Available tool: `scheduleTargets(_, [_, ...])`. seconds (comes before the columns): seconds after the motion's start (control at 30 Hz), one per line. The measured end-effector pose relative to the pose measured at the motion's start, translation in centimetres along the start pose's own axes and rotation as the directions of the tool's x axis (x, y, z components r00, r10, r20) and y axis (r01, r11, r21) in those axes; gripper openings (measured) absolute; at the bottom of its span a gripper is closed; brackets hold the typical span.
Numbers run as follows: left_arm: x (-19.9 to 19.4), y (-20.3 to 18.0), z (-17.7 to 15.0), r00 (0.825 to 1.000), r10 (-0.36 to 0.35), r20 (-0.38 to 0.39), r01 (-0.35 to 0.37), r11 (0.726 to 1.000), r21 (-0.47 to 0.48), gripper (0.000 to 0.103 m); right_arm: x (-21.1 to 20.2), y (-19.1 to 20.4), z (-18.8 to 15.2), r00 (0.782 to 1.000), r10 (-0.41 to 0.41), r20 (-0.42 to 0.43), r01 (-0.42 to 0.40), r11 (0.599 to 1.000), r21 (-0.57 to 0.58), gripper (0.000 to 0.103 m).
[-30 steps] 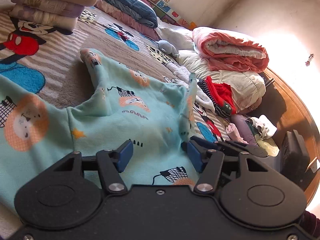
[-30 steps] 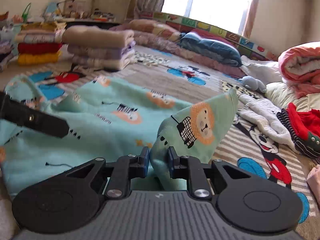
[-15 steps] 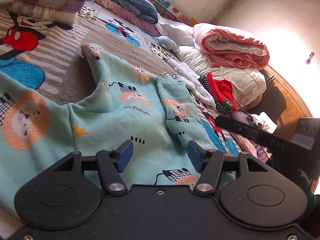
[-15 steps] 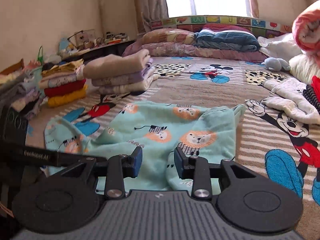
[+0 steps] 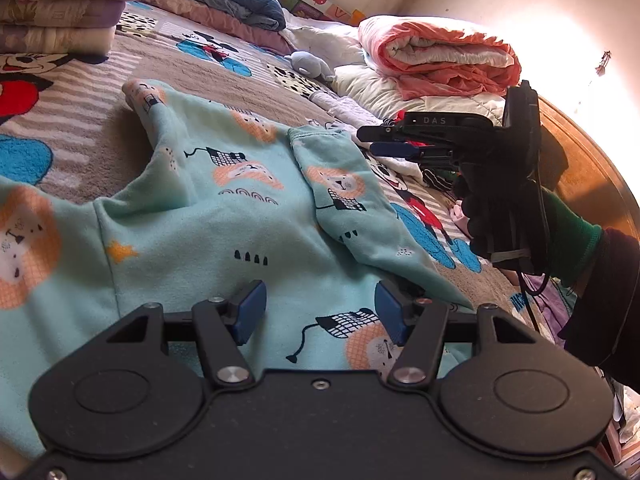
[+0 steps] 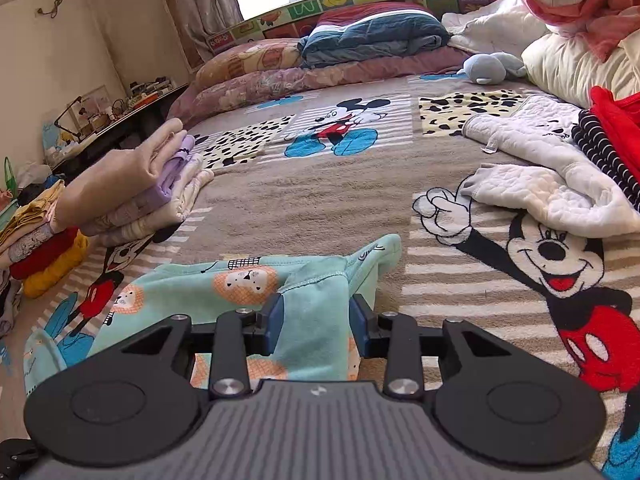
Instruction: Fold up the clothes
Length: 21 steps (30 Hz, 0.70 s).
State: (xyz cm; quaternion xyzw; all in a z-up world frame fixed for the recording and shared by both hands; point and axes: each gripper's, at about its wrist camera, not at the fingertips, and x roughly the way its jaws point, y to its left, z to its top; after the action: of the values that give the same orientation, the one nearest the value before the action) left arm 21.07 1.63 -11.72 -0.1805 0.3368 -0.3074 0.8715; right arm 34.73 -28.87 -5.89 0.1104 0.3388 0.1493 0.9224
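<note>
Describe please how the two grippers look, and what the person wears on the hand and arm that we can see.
Both the left gripper and the right gripper have matte black bodies with round caps, silver screws and blue pads. The right gripper's base is ribbed grey; its side reads "DAS". A black cable hangs from it. The right hand wears a black glove, with a green cuff and a dark sleeve.

Cartoon-mouse blanket (image 6: pixel 320 184) carries teal garment (image 5: pixel 224 216), perhaps folded stacks (image 6: pixel 132 192).
</note>
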Motion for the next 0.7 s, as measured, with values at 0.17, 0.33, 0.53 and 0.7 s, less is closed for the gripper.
scheduleTargets(0.17, [0.3, -0.1, -0.2, 1.000, -0.001, -0.011, 0.001, 1.000, 0.019, 0.059, 2.2, -0.1, -0.2, 0.998, -0.009, -0.056, 0.010, 1.000, 0.013, 0.038])
scheduleTargets(0.33, [0.3, -0.1, -0.2, 1.000, -0.001, -0.012, 0.002, 1.000, 0.024, 0.059, 2.2, 0.5, -0.6, 0.998, -0.027, -0.058, 0.026, 0.999, -0.018, 0.017])
scheduleTargets(0.53, [0.3, -0.3, -0.2, 1.000, 0.010, -0.013, -0.010, 0.999, 0.043, 0.059, -1.6, 0.6, -0.7, 0.997, -0.073, 0.035, 0.074, 0.997, -0.008, 0.008])
scheduleTargets(0.7, [0.3, -0.5, -0.4, 1.000, 0.024, -0.013, -0.023, 0.999, 0.044, 0.059, -5.4, -1.6, -0.9, 0.993, -0.065, 0.097, 0.057, 0.995, 0.081, 0.005])
